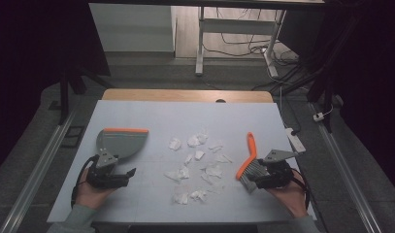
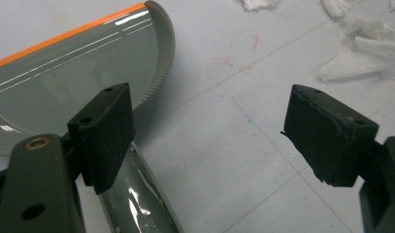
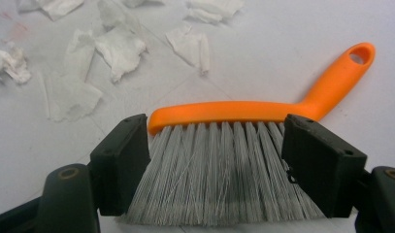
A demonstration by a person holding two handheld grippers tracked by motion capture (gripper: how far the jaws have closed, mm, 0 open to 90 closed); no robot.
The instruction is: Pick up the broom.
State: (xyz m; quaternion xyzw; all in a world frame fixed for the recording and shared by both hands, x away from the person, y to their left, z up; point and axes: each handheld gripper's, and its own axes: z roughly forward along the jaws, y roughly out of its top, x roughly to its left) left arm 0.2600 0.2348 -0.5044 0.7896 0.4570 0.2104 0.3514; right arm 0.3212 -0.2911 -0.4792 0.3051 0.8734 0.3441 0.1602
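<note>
Half the dustpan [image 2: 64, 73] cut off

Paper scraps [image 1: 197, 162]: lying scattered between the left gripper's fingers [image 1: 129, 173] and the right gripper's fingers [image 1: 249, 182], some farther out than both.
White sheet [image 1: 185, 116]: lying under both pairs of fingers and stretching well beyond them.
Wooden table edge [image 1: 185, 95]: showing past the sheet, far ahead of the fingers.
Power strip [image 1: 296, 140]: lying by the sheet's right edge, ahead of the right gripper's fingers.
Cables [image 1: 292, 68]: trailing over the floor, far beyond those fingers.

Black jaws, grey plates, grey-green sleeves [image 1: 81, 216]
</note>
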